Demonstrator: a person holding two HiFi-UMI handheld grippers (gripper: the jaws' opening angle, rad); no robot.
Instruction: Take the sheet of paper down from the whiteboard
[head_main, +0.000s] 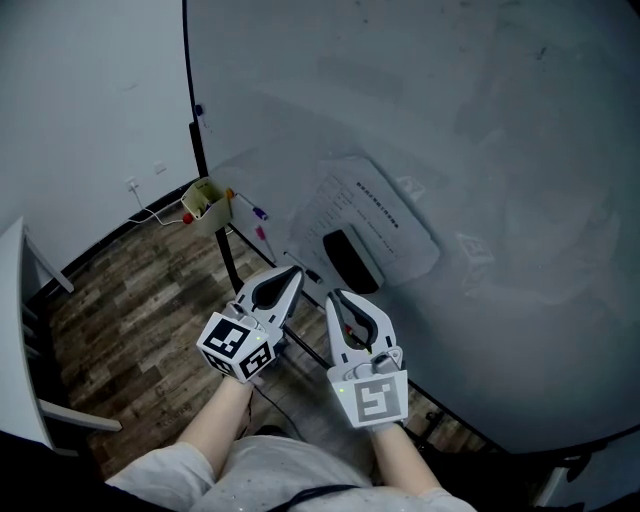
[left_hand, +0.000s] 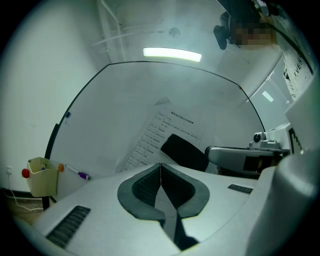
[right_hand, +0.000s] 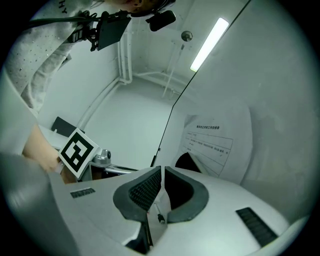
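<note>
Left gripper (left_hand: 160, 164): jaws are seen pressed together along their whole length, with nothing between the pads. Right gripper (right_hand: 162, 168): jaws likewise closed tip to tip, with nothing held. In the head view the two are held side by side, left tip a little ahead of and apart from the right, both aimed at the lower part of the whiteboard (head_main: 480, 120).

Just ahead of the right tip a black oblong block (head_main: 350, 258) is seen lying on the board. Contact between tip and block cannot be judged. The block sits over the lower part of the sheet of paper (head_main: 365, 215), which is still up on the board, flat and tilted, printed with lines of text. From the left gripper the sheet is found ahead and slightly right, from the right gripper ahead and right.

Further left of the left gripper, a marker with a purple cap (left_hand: 77, 172) is noted along the board's lower edge. Beyond it a yellowish container (left_hand: 39, 175) is hung at the board's corner. Wood-pattern floor (head_main: 130, 330) is seen below both grippers.
</note>
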